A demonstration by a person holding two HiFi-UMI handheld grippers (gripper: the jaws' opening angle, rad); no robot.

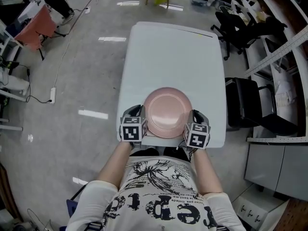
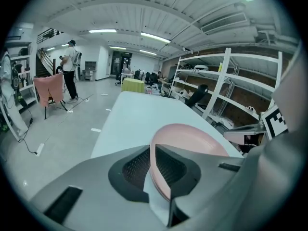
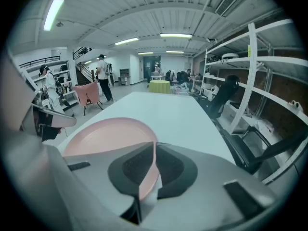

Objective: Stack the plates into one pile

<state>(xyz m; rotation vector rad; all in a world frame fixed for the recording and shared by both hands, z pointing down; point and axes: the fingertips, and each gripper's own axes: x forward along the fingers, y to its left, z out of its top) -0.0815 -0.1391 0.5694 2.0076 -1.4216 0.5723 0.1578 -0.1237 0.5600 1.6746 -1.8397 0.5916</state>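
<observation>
head view: pink plate (image 1: pixel 166 110) at the near end of the white worktop (image 1: pixel 173 52), left tongs (image 1: pixel 141 113) on its left rim, right tongs (image 1: pixel 193 115) on its right rim.
left gripper view: left tongs (image 2: pixel 153 170) pinched nearly closed on the pink plate (image 2: pixel 192 137), rim sandwiched between both pads.
right gripper view: same deal, right tongs (image 3: pixel 155 166) clamped on the opposite rim, pink plate (image 3: pixel 103 136) hollow side up, spreading off to the left over the worktop.

The left gripper (image 2: pixel 153 153) has both dark jaws pressed on the near rim of the pink plate (image 2: pixel 192 137) (its thin edge between the ribbed pads), which spreads ahead and right of the jaws over the white table (image 2: pixel 137 112).
</observation>
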